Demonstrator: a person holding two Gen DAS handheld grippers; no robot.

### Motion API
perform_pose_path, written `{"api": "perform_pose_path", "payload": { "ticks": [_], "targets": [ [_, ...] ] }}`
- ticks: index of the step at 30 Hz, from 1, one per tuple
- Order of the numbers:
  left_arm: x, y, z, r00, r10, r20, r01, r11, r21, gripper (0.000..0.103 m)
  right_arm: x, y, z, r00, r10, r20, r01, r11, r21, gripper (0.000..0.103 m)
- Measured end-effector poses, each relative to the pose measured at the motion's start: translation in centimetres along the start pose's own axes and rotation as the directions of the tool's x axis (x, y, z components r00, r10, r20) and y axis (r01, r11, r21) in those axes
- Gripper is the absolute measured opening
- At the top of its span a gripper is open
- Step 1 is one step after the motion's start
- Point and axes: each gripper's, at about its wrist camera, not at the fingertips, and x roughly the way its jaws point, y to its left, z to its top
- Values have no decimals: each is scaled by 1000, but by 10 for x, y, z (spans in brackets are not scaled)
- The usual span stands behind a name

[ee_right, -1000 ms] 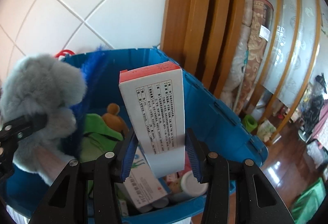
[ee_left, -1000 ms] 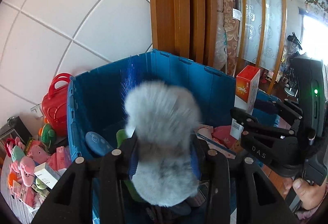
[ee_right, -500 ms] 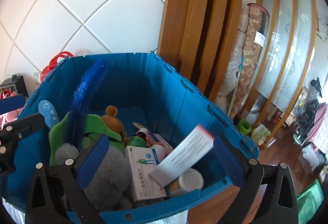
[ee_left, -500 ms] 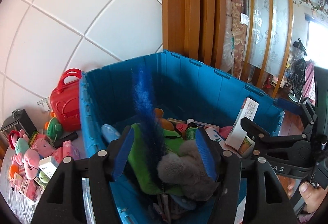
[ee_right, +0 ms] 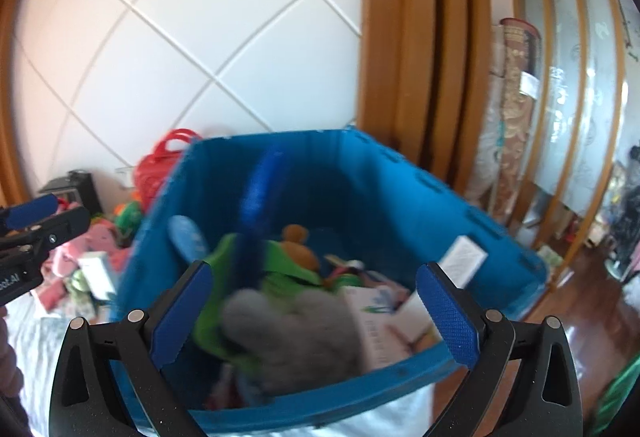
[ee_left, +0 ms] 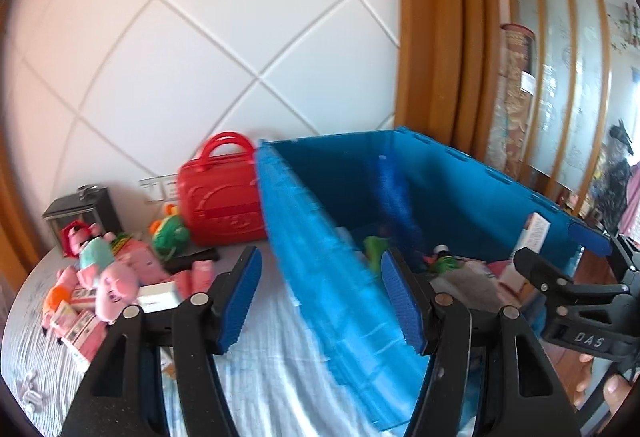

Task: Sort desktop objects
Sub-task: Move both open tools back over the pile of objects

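Two drops done, both grippers coming away from the blue bin (ee_right: 400,205) w/ nothing in them. A sec ago the left gripper (ee_left: 320,301) was clamping a grey plush and the right gripper (ee_right: 312,313) a white box w/ red top, both over the bin. Now the plush (ee_right: 296,333) is lying in the bin at lower centre of the right-wrist frame, against a green toy (ee_right: 288,265) and a blue feather (ee_right: 260,181); the box (ee_right: 464,257) is leaning on the bin's right inner wall. Right gripper is standing at its widest, nothing between its pads; the left is standing about half open, also holding nothing, w/ the bin's near wall showing blurred in the gap.

Left-wrist view is swinging off the bin toward the unsorted pile at lower left of the frame: pink pig plush (ee_left: 116,277), small pink and white boxes (ee_left: 160,295), green toy (ee_left: 170,233), red case (ee_left: 222,197) and a dark lantern (ee_left: 80,209), all lying on the cloth-covered worktop (ee_left: 272,357) just left of the bin. Right gripper is also showing at right edge of that frame, a hand's fingertips under it.

For the task: two more items are sorted, and plenty is still waiting outside the bin. Judging by where the left gripper is pointing, next pick is probably coming from that pile; motion blur is making the exact target unclear.
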Motion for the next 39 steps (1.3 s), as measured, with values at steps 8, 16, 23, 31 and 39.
{"api": "perform_pose_path", "payload": {
  "ticks": [8, 16, 23, 31, 39],
  "targets": [
    [-12, 98, -28, 996, 91, -18, -92, 992, -83, 62, -27, 94, 14, 987, 139, 83, -132, 987, -88, 103],
    [-16, 225, -65, 968, 223, -113, -242, 948, -204, 62, -7, 205, 3, 958, 285, -6, -282, 944, -172, 103],
    [-1, 327, -113, 900, 344, -268, -415, 865, -281, 62, 61, 278, -42, 924, 311, -221, -355, 915, -194, 103],
    [57, 379, -171, 832, 328, -447, -482, 825, -293, 62, 144, 308, -92, 863, 264, -431, -363, 917, -165, 103],
    [141, 385, -210, 782, 247, -572, -456, 853, -254, 62, 207, 320, -123, 793, 261, -550, -382, 917, -116, 103]
  ]
}}
